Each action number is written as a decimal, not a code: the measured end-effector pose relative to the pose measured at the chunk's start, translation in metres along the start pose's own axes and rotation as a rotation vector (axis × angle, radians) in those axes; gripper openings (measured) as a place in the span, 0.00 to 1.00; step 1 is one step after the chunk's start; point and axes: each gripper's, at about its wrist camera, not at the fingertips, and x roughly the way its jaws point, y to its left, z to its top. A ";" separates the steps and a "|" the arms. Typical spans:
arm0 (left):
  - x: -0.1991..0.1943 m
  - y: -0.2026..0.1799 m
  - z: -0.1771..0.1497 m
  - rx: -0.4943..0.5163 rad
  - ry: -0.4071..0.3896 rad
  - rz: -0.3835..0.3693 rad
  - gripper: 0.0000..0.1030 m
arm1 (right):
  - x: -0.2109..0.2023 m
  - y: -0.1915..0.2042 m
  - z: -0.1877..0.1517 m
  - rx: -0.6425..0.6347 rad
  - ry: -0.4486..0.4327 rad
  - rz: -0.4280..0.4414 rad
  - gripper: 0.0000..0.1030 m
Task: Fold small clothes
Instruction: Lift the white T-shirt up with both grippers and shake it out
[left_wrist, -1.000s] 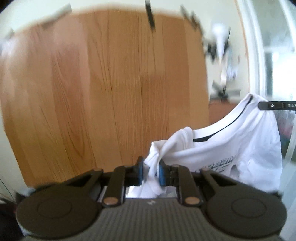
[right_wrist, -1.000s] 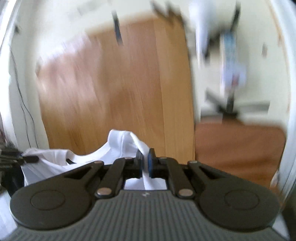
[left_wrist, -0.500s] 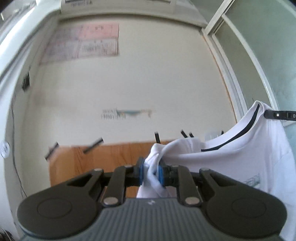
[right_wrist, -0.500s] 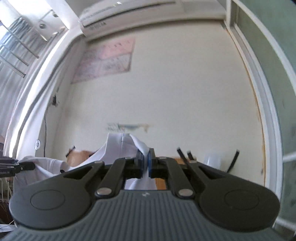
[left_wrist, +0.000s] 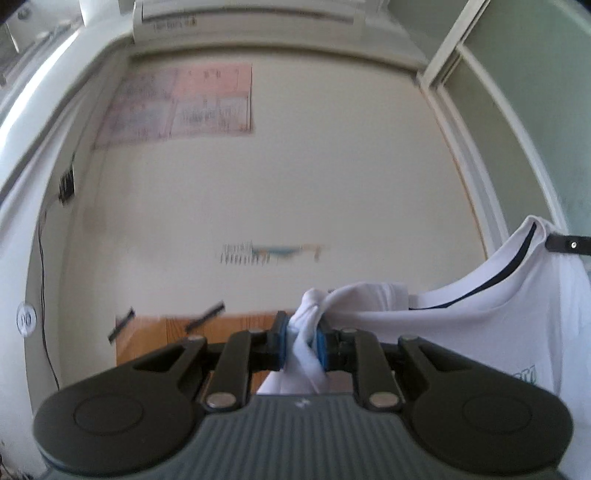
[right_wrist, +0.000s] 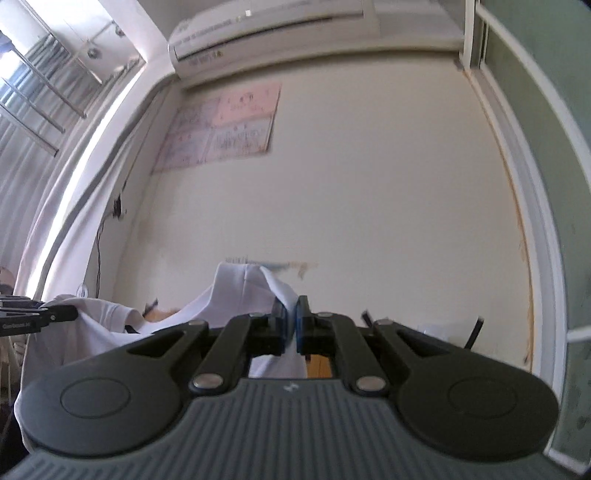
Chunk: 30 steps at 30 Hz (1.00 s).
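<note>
A white T-shirt (left_wrist: 480, 328) with a dark collar trim hangs in the air, stretched between my two grippers. My left gripper (left_wrist: 301, 341) is shut on a bunched shoulder of the shirt. My right gripper (right_wrist: 291, 325) is shut on the other shoulder; the shirt (right_wrist: 229, 295) rises above its fingers and drapes left. The right gripper's tip shows in the left wrist view (left_wrist: 569, 244), and the left gripper's tip shows at the left edge of the right wrist view (right_wrist: 37, 315). Both grippers point up at the wall.
A wooden table (left_wrist: 236, 325) lies low and far below, with dark strips (left_wrist: 205, 315) at its far edge. A cream wall carries a pink poster (right_wrist: 225, 129) and an air conditioner (right_wrist: 273, 31). A door frame (right_wrist: 517, 155) stands at the right.
Both grippers have lifted the shirt off the table and tilted upward; the view went from the tabletop to the wall. Both grips stayed shut.
</note>
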 end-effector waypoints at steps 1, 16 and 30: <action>-0.006 -0.003 0.007 0.007 -0.025 0.000 0.14 | -0.005 0.001 0.011 -0.002 -0.018 -0.003 0.07; -0.040 -0.043 0.073 0.129 -0.197 0.049 0.14 | -0.013 0.024 0.058 -0.118 -0.040 -0.061 0.07; 0.177 -0.085 -0.134 0.103 0.422 0.012 0.17 | 0.175 -0.041 -0.220 0.003 0.531 -0.212 0.09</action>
